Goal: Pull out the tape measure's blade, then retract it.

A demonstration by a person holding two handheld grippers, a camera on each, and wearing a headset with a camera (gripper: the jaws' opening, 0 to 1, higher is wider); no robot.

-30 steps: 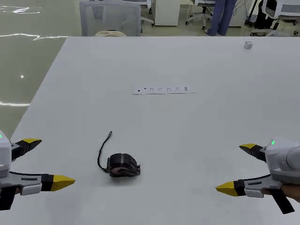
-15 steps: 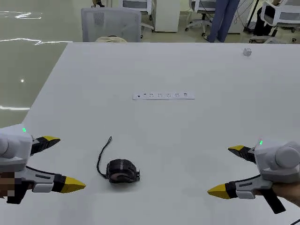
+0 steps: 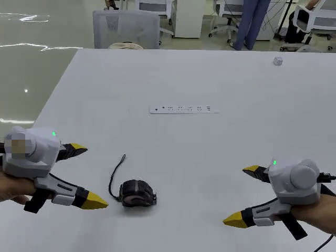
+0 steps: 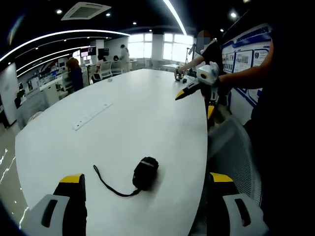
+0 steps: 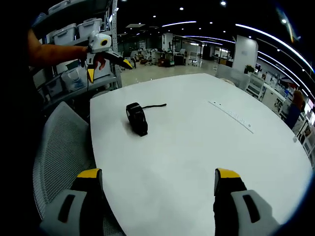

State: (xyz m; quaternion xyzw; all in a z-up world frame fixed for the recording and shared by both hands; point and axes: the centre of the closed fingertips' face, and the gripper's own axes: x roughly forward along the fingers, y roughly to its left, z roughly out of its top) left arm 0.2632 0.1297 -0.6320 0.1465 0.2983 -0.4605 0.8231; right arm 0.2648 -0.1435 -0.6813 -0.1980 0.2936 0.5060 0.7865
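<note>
A black tape measure (image 3: 137,192) with a thin black wrist strap (image 3: 116,170) lies on the white table (image 3: 210,79) near its front edge; its blade is inside the case. In the left gripper view the tape measure (image 4: 145,173) sits just ahead between the jaws. My left gripper (image 3: 84,176) is open, its yellow tips a short way left of the case, touching nothing. My right gripper (image 3: 244,194) is open well to the right, holding nothing. The right gripper view has the tape measure (image 5: 137,118) further off, with the left gripper (image 5: 106,63) beyond it.
A white power strip (image 3: 182,109) lies flat mid-table. A small grey object (image 3: 277,61) rests at the far right. A grey chair (image 3: 126,29) stands at the table's far side, with a person (image 3: 257,18) beyond it.
Both grippers have come inward toward the tape measure, the left one closing most of the gap. The tape measure has stayed put; the head camera has tilted slightly.
</note>
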